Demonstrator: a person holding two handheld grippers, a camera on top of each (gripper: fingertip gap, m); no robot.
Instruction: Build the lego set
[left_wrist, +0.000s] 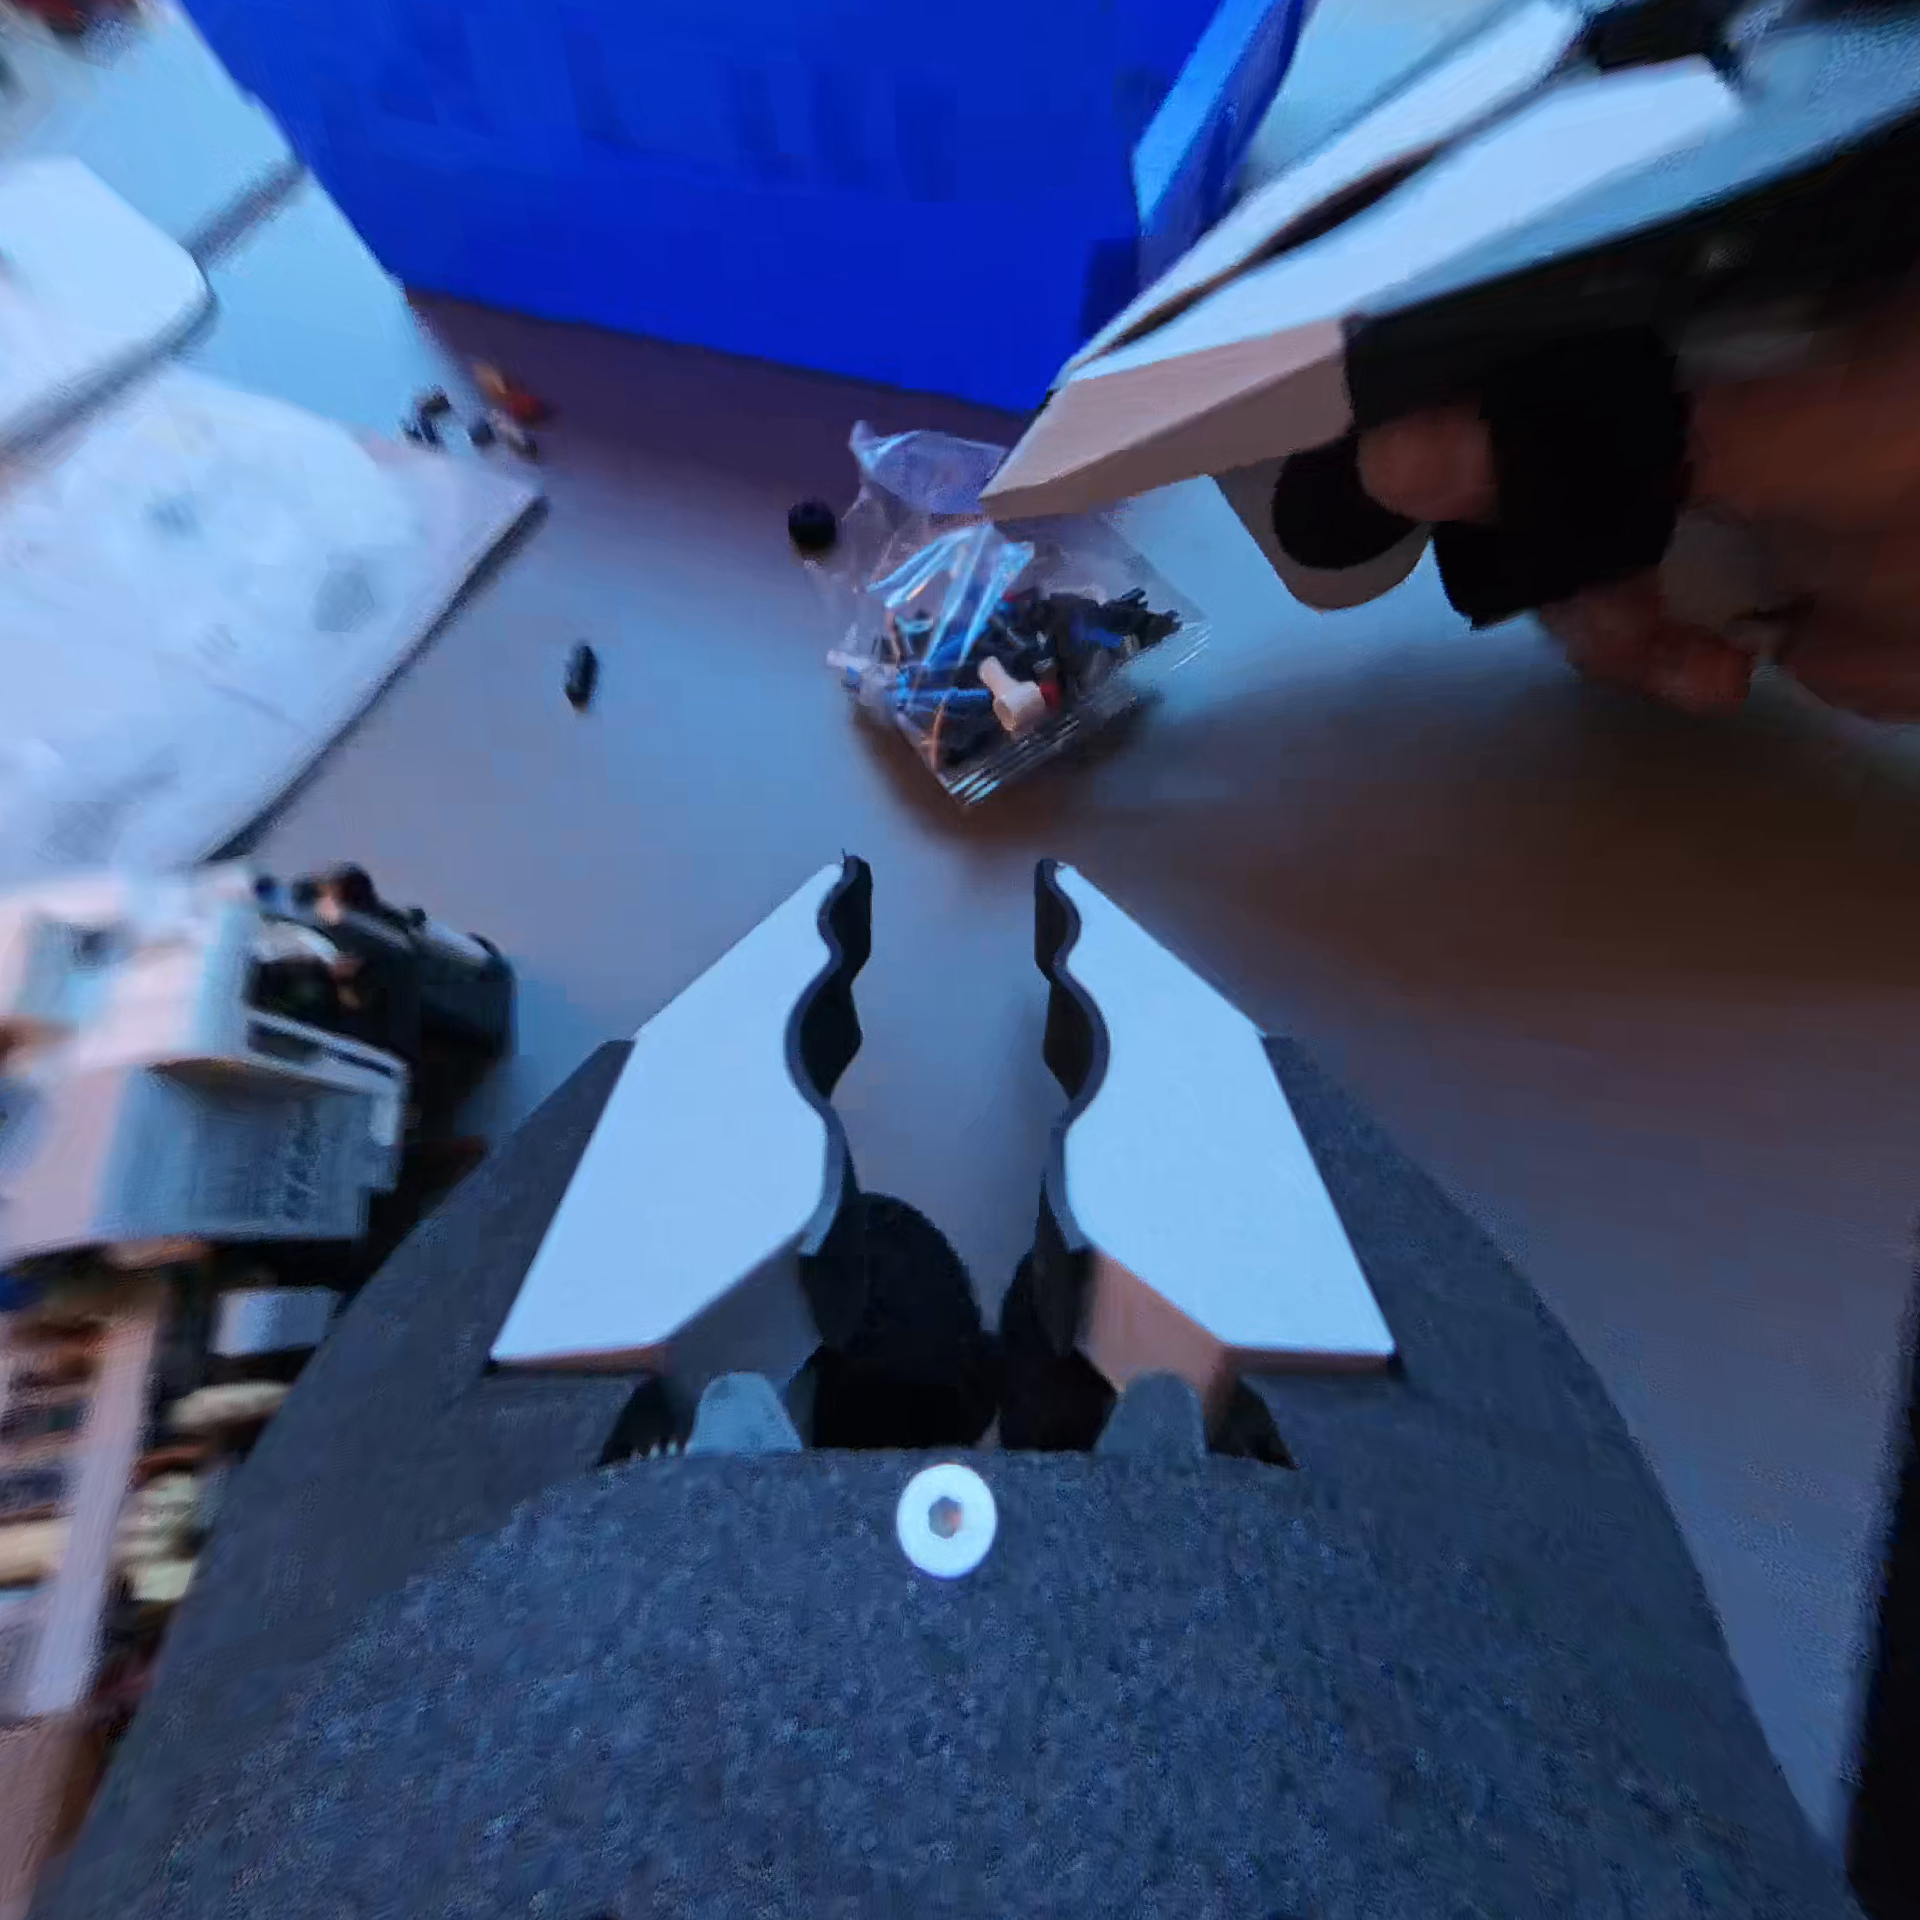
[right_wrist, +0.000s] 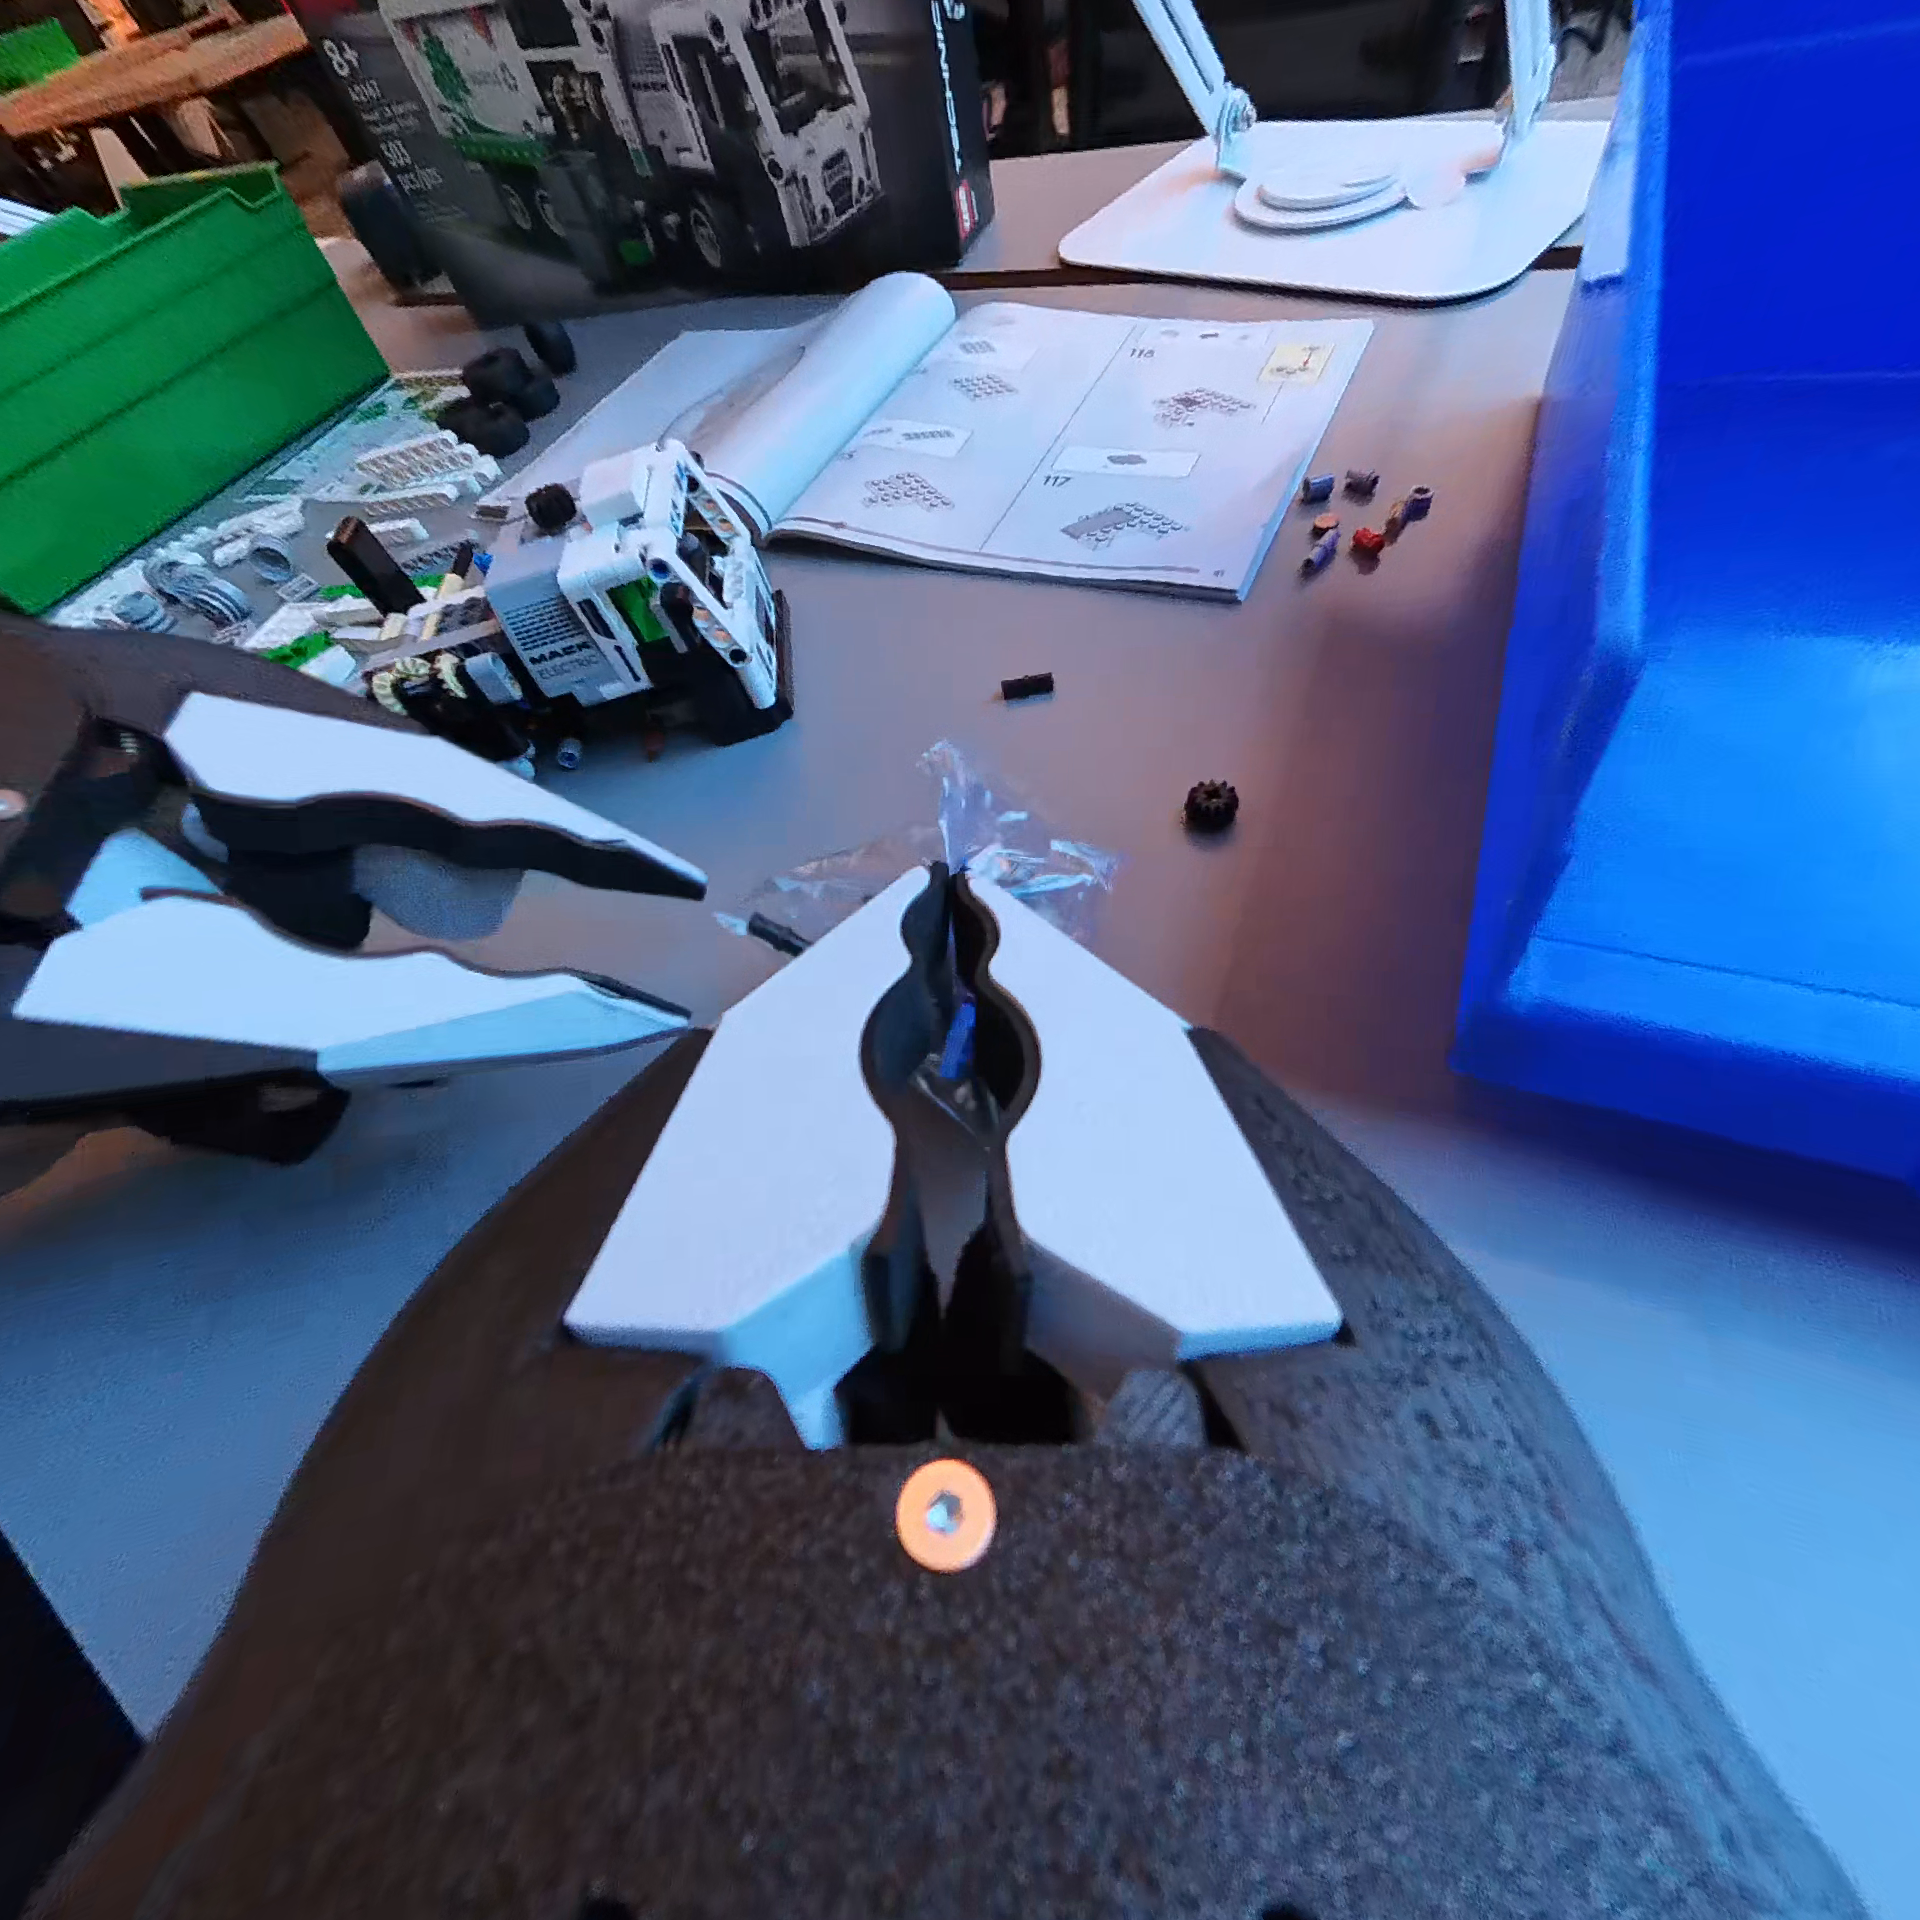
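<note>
My right gripper (right_wrist: 951, 878) is shut on a clear plastic bag (right_wrist: 997, 842) of small Lego parts; the film is pinched between the tips and a blue part shows in the hollow behind them. In the left wrist view the bag (left_wrist: 997, 644) rests on the table with the right gripper's tip (left_wrist: 992, 504) at its upper corner. My left gripper (left_wrist: 953, 873) is open and empty above the bare table, short of the bag. It also shows at the left of the right wrist view (right_wrist: 691, 951), jaws apart. The partly built white truck (right_wrist: 623, 603) stands at the left.
An open instruction booklet (right_wrist: 1039, 436) lies behind the truck. A blue bin (right_wrist: 1714, 623) stands at the right, a green bin (right_wrist: 156, 364) and the set's box (right_wrist: 675, 125) at the back left. A black gear (right_wrist: 1210, 805), a black pin (right_wrist: 1029, 686) and several small parts (right_wrist: 1361, 514) lie loose.
</note>
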